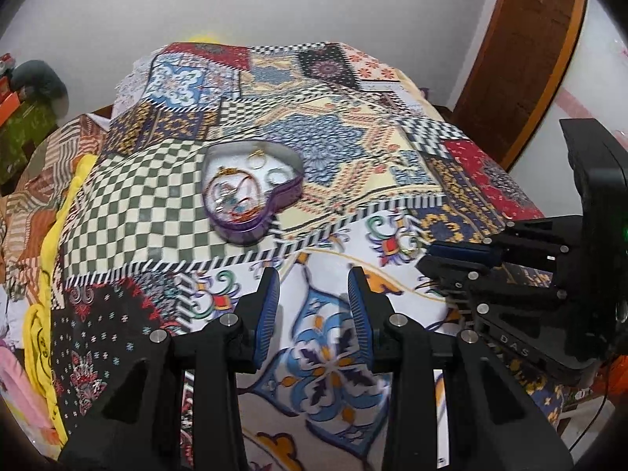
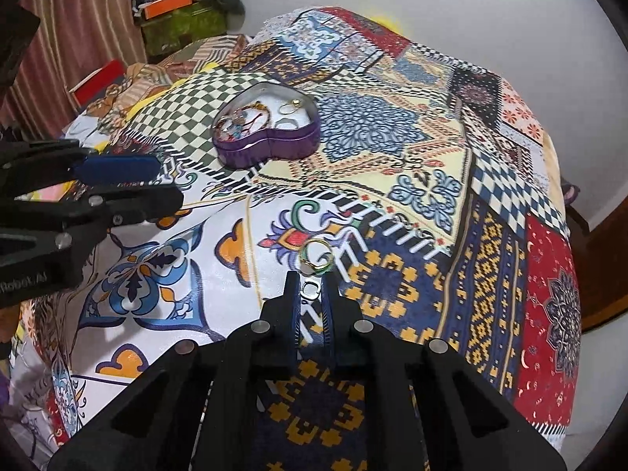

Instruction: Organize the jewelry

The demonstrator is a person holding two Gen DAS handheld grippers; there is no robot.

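A purple heart-shaped tin (image 1: pixel 251 231) (image 2: pixel 271 145) stands open on the patterned cloth and holds bangles, rings and earrings. My left gripper (image 1: pixel 314 278) is open and empty, low over the cloth in front of the tin. My right gripper (image 2: pixel 312 280) is nearly shut with a small silver ring (image 2: pixel 310 289) between its tips. A gold ring with a green band (image 2: pixel 316 256) lies on the cloth just past the tips. In the left wrist view the right gripper (image 1: pixel 428 259) shows at right, near that ring (image 1: pixel 408 245).
The patchwork cloth (image 1: pixel 353 125) covers a table. A wooden door (image 1: pixel 526 51) stands at the back right. Boxes and bags (image 2: pixel 176 11) and folded fabrics (image 1: pixel 35 180) pile up on the left side. The left gripper (image 2: pixel 157 184) shows in the right wrist view.
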